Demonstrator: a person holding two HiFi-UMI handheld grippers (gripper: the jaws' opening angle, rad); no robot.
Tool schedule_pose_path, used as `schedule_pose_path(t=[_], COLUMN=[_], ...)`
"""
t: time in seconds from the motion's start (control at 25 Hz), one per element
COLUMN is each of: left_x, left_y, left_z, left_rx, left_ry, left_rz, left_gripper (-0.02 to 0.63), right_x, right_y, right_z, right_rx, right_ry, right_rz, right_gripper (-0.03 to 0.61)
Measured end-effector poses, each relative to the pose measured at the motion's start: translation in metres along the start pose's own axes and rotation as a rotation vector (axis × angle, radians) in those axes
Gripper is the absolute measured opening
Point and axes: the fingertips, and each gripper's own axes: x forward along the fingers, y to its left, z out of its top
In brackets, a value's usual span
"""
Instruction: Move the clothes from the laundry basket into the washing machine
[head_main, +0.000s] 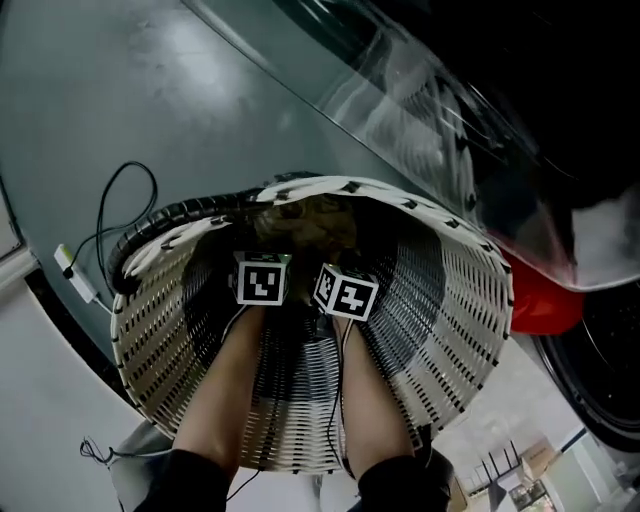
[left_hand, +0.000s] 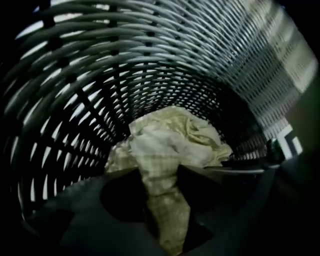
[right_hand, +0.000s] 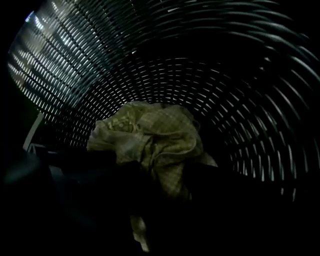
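A crumpled pale yellow-green checked cloth (head_main: 310, 222) lies at the bottom of the black-and-white woven laundry basket (head_main: 440, 300). Both arms reach down into the basket side by side. In the left gripper view the cloth (left_hand: 170, 142) runs down between the jaws of my left gripper (left_hand: 162, 200) and fills the gap, so the jaws are closed on a fold of it. In the right gripper view the same cloth (right_hand: 155, 140) bunches in front of my right gripper (right_hand: 160, 200), and a strip hangs down between the jaws. That view is too dark to show whether they pinch it.
The washing machine's open glass door (head_main: 420, 90) and dark drum opening (head_main: 600, 360) are at the right, beside a red object (head_main: 545, 300). A black cable with a white plug (head_main: 75, 268) lies on the grey floor left of the basket. Wicker walls close in around both grippers.
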Motion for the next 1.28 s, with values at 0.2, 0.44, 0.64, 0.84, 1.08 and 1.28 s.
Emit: schedule_pose_path(t=[0.2, 0.44, 0.64, 0.84, 1.08, 1.28], left_x=[-0.030, -0.125, -0.230, -0.327, -0.427, -0.506], left_y=[-0.030, -0.060, -0.089, -0.109, -0.137, -0.167], left_z=[0.014, 0.046, 0.073, 0.093, 0.109, 0.123], left_rx=[-0.001, 0.076, 0.087, 0.126, 0.213, 0.294], left_ry=[-0.103, -0.235, -0.316, -0.408, -0.486, -0.551], left_rz=[-0.104, -0.173, -0.195, -0.192, -0.224, -0.252], left_gripper=[0.084, 0.075, 0.075, 0.076, 0.075, 0.076], right_x=[-0.030, -0.126, -0.235, -0.335, -0.435, -0.524], right_y=[0.027, 0.058, 0.096, 0.124, 0.150, 0.164], right_z=[0.025, 0.066, 0.102, 0.115, 0.124, 0.129], right_rx=[-0.135, 0.024, 0.029, -0.009, -0.012, 0.001], right_ry=[-0.102, -0.287, -0.413, -0.533, -0.650, -0.760], right_rz=[0.039, 0.083, 0.135, 0.161, 0.174, 0.181], right_gripper=[0.058, 0.044, 0.044, 0.044, 0.044, 0.044])
